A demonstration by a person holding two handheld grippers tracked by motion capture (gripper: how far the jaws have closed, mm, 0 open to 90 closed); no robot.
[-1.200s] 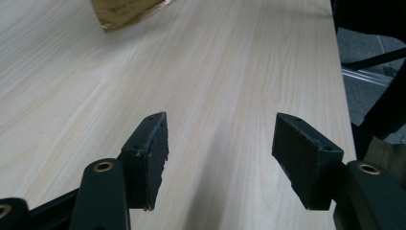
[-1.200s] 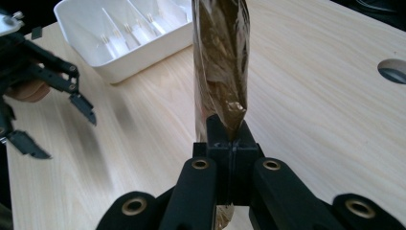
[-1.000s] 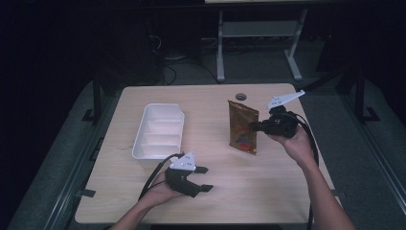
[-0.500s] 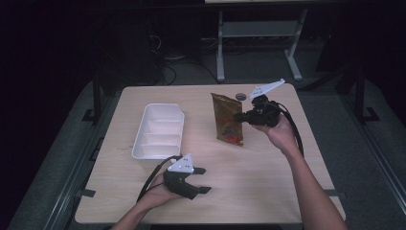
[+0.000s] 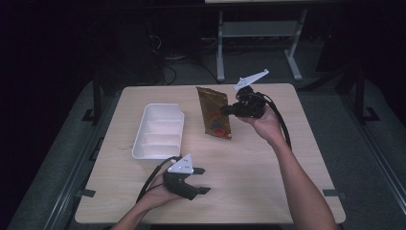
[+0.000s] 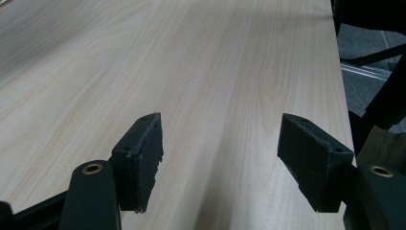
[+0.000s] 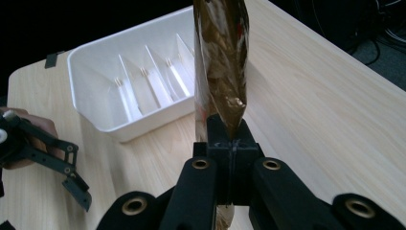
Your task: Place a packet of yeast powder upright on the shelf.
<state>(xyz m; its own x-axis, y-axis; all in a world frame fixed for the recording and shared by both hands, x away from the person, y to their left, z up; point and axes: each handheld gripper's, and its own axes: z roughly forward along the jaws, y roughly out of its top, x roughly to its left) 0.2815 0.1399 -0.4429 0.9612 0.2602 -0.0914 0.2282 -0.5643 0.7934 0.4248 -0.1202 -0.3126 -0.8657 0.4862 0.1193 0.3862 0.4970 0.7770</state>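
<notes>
You are carrying the brown pouch point(image 5: 214, 113), clamped in your right gripper point(image 5: 225, 110), probably toward the white tray point(image 5: 158, 132); keep it pinched, left gripper point(image 5: 201, 180) gaping empty.

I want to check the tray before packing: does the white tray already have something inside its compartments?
No, in the right gripper view the white tray shows bare compartments, while the brown pouch is clamped in the right gripper beside it.
</notes>
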